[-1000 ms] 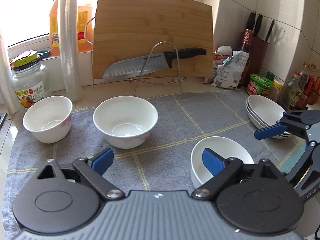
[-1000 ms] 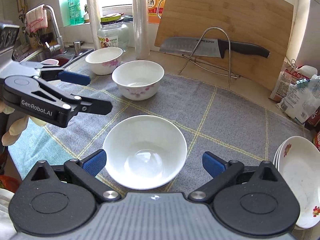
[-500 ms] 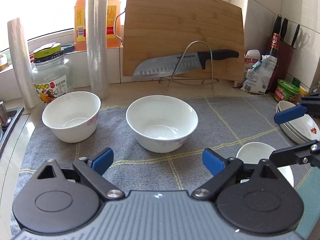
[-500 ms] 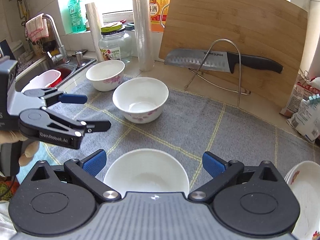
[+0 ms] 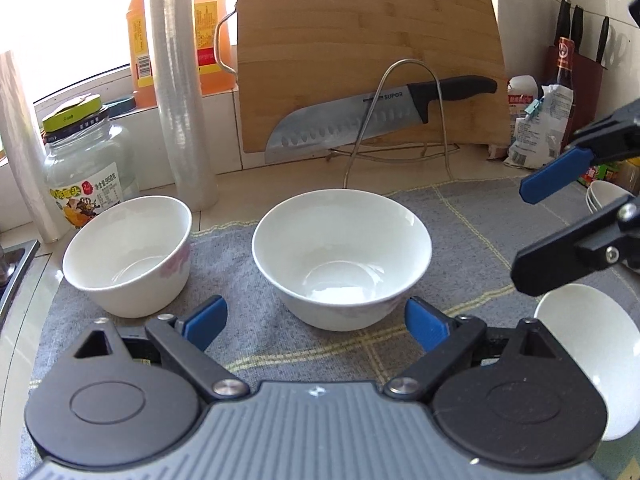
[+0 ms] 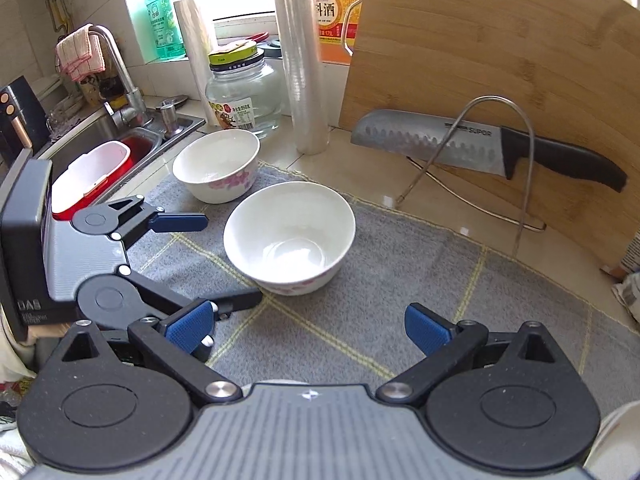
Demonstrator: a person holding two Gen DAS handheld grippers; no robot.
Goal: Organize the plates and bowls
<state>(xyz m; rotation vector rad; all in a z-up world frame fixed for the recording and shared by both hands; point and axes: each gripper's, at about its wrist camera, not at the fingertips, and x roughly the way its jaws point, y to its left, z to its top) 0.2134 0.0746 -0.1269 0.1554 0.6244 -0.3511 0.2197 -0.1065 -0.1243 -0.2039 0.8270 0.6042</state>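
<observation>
both grippers hover above a grey checked cloth (image 5: 256, 344) spread on the counter, and neither holds anything. the left gripper (image 5: 316, 320) has its blue-padded fingers (image 5: 206, 318) spread wide, with the middle bowl (image 5: 342, 258) sitting on the cloth just beyond the gap between them. in the right wrist view the same left gripper (image 6: 200, 262) comes in from the cloth's sink-side edge, one finger near the middle bowl (image 6: 290, 238) but apart from it. the right gripper (image 6: 310, 326) is likewise wide open over bare cloth, well short of that bowl; from the left wrist view the right gripper (image 5: 536, 232) reaches in from the cloth's right edge, above a third white bowl (image 5: 588, 344) that lies near the front right corner of the cloth.

a second white bowl with pink flowers (image 6: 216, 166) stands at the cloth's back corner nearest the sink (image 6: 120, 140), beside the middle bowl but not touching it. a stack of white plates (image 5: 604, 196) shows only in part at the cloth's far right edge, behind the right gripper.

along the back of the counter a wooden cutting board (image 5: 368, 60) leans upright, with a black-handled knife (image 5: 380, 116) resting on a wire stand (image 5: 400, 120) in front of it. a glass jar (image 5: 86, 168) and a roll of cling film (image 5: 180, 88) stand at the back left, near the flowered bowl.
</observation>
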